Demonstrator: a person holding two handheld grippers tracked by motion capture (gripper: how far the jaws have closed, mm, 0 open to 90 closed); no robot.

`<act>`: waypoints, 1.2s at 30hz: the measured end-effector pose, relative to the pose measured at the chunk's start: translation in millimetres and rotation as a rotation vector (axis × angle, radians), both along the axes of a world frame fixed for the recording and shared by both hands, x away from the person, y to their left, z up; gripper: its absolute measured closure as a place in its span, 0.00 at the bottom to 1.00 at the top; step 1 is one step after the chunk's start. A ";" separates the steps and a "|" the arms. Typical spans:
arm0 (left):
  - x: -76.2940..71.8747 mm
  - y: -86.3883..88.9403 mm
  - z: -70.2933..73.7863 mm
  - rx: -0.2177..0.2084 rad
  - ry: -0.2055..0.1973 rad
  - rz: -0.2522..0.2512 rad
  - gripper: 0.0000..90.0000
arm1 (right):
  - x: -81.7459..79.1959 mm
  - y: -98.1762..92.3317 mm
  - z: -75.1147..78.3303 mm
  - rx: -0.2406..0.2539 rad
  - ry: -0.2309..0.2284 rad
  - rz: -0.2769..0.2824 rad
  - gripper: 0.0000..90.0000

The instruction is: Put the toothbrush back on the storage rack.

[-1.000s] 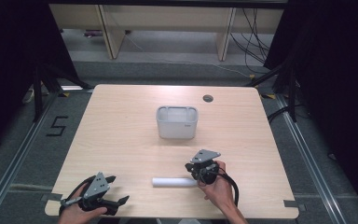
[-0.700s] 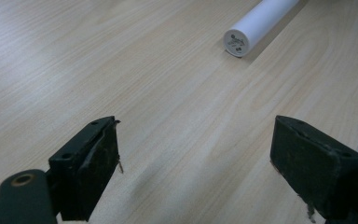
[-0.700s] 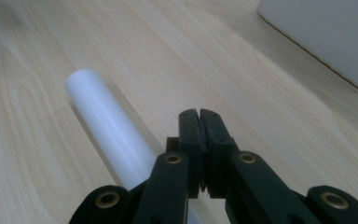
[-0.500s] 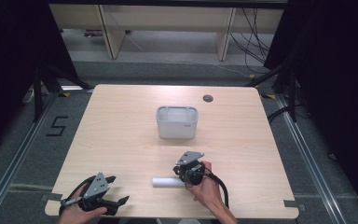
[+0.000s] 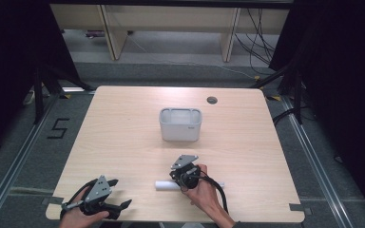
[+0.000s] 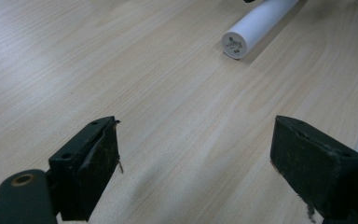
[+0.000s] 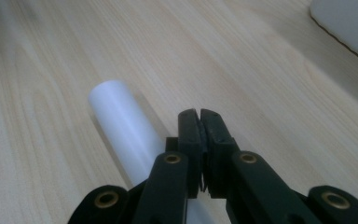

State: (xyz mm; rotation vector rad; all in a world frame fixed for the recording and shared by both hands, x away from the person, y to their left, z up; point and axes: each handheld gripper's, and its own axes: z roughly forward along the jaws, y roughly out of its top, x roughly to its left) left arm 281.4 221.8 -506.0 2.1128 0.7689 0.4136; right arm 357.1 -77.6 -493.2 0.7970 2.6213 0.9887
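A: Right gripper (image 7: pixel 199 122) has its jaws pinched together, empty, right above the white tube (image 7: pixel 121 128) lying near the table's (image 5: pixel 123 137) front edge.

B: Yeah, nudge it like that and it probably rolls away. Left gripper (image 6: pixel 196 154) sits wide open nearby.

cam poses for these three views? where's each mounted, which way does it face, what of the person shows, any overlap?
High view: above the person's side, looking forward and down on the table; both hands show, left gripper and right gripper, plus white bin.
Left gripper view: rides the left gripper, looking low across the wood between open jaws toward the white tube.
Right gripper view: rides the right gripper, jaws shut, tube just beside them.
Shared: the tube appears in all three.
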 end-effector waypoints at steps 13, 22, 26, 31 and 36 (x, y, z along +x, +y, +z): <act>-0.3 -0.7 -0.3 -0.009 -0.001 0.003 0.16 | -1.9 8.7 -3.0 -0.017 0.013 0.022 0.97; -0.2 -0.4 -0.1 -0.009 -0.002 0.004 0.16 | -7.8 12.1 -3.3 -0.020 0.030 0.044 0.97; -0.4 -0.4 0.0 -0.007 0.000 0.003 0.16 | -9.5 12.8 -4.0 -0.030 0.032 0.057 0.97; -0.3 -0.6 -0.4 -0.011 -0.009 0.009 0.16 | -13.1 13.0 -3.7 -0.025 0.030 0.070 0.97; -0.5 -0.9 -0.4 -0.010 -0.011 0.009 0.16 | -18.4 11.9 -2.5 -0.023 0.039 0.085 0.97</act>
